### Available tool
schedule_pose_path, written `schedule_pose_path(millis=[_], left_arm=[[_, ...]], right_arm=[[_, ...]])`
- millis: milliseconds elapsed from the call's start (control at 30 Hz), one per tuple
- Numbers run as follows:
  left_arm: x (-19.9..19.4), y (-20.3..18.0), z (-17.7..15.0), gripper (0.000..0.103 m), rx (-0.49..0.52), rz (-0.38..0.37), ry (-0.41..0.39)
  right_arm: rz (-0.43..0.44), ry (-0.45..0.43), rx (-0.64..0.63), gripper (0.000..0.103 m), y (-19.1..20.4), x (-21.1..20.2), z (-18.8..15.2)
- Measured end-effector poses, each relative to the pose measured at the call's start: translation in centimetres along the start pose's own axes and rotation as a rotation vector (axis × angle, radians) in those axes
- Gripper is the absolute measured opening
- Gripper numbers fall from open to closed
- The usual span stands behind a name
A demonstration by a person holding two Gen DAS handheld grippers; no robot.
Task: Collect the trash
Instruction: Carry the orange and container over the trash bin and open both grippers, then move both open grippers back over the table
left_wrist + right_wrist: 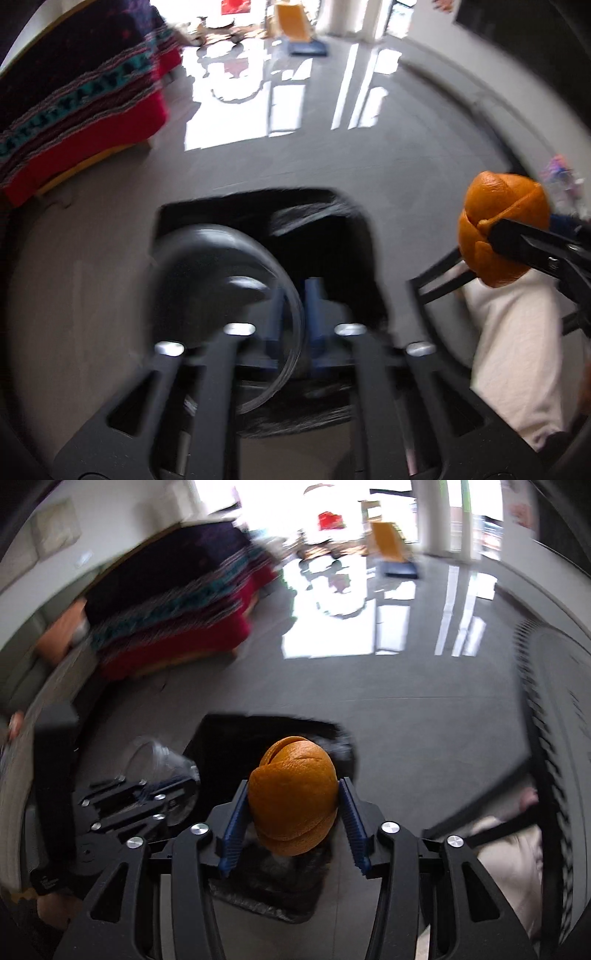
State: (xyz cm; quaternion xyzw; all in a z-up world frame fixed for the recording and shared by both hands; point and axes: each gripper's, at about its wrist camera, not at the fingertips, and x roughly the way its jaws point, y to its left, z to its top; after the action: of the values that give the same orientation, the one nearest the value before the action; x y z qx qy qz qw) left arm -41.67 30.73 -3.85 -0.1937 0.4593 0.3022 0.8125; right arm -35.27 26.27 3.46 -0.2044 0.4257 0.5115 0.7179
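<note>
Through the left wrist camera I look down on a black-lined square trash bin (325,236) standing on the grey floor (369,166). My left gripper (295,314) hangs over the bin's mouth with its blue-padded fingers spread wide. A clear round plastic lid (221,302) sits in front of the left-hand finger, above the bin opening; the blur keeps me from saying whether a pad touches it. At the right edge my right gripper (495,243) clamps a hollow orange peel (502,229), which sits beside the bin rather than over it in this view. A bench draped in a red and teal woven blanket (81,110) stands at upper left.

Through the right wrist camera, the right gripper (293,805) stands part-way open, its ribbed blue pads (349,808) against both sides of the orange peel (293,790). The peel hangs directly above the trash bin (229,749). To the left, the left gripper (162,794) appears with the clear lid (159,760) at its tip, over the bin's near left corner. The blanket-covered bench (177,620) lies beyond.
</note>
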Motion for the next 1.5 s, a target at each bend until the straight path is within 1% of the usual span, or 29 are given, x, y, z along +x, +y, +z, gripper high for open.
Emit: schedule_pose_path(millis=[33, 67, 100, 200, 400, 467, 633, 833, 933, 1167, 1333, 1500], left_arm=[[0.3, 0.2, -0.2, 0.094, 0.001, 0.093, 0.004], [0.4, 0.4, -0.3, 0.097, 0.007, 0.143, -0.003], [0.5, 0.5, -0.5, 0.097, 0.016, 0.186, -0.008], [0.9, 0.9, -0.7, 0.097, 0.013, 0.178, -0.010], [1.2, 0.2, -1.0, 0.097, 0.017, 0.151, -0.007], [0.7, 0.2, -0.4, 0.097, 0.025, 0.144, -0.006], [-0.3, -0.8, 0.2, 0.097, 0.035, 0.098, -0.019], [-0.9, -3.4, 1.3, 0.097, 0.069, 0.021, -0.039], [-1.1, -5.6, 2.3, 0.097, 0.095, -0.028, -0.050], [-1.7, -11.5, 5.2, 0.097, 0.187, -0.106, -0.087], [-1.6, -15.9, 7.2, 0.097, 0.255, -0.163, -0.101], [-1.3, -20.3, 8.5, 0.097, 0.327, -0.213, -0.104]], right_arm=[[-0.002, -0.002, 0.000, 0.055, 0.3, 0.1, 0.2], [0.001, -0.010, -0.005, 0.057, 0.7, 0.2, 0.3], [-0.001, -0.019, -0.018, 0.057, 1.0, 0.0, 0.1], [-0.020, -0.036, -0.039, 0.057, 1.0, -0.5, -0.1], [0.004, -0.043, -0.005, 0.057, 0.0, -0.6, -0.1], [0.005, -0.049, 0.004, 0.057, -0.2, -0.9, -0.2], [0.002, -0.073, 0.040, 0.057, -1.4, -1.9, -0.5], [-0.015, -0.100, 0.093, 0.057, -4.0, -3.5, -1.3], [-0.029, -0.115, 0.123, 0.058, -5.6, -4.6, -1.6], [-0.091, -0.146, 0.201, 0.058, -10.0, -7.0, -2.3], [-0.146, -0.174, 0.267, 0.058, -13.8, -9.0, -2.9], [-0.227, -0.213, 0.349, 0.058, -17.9, -11.2, -3.8]])
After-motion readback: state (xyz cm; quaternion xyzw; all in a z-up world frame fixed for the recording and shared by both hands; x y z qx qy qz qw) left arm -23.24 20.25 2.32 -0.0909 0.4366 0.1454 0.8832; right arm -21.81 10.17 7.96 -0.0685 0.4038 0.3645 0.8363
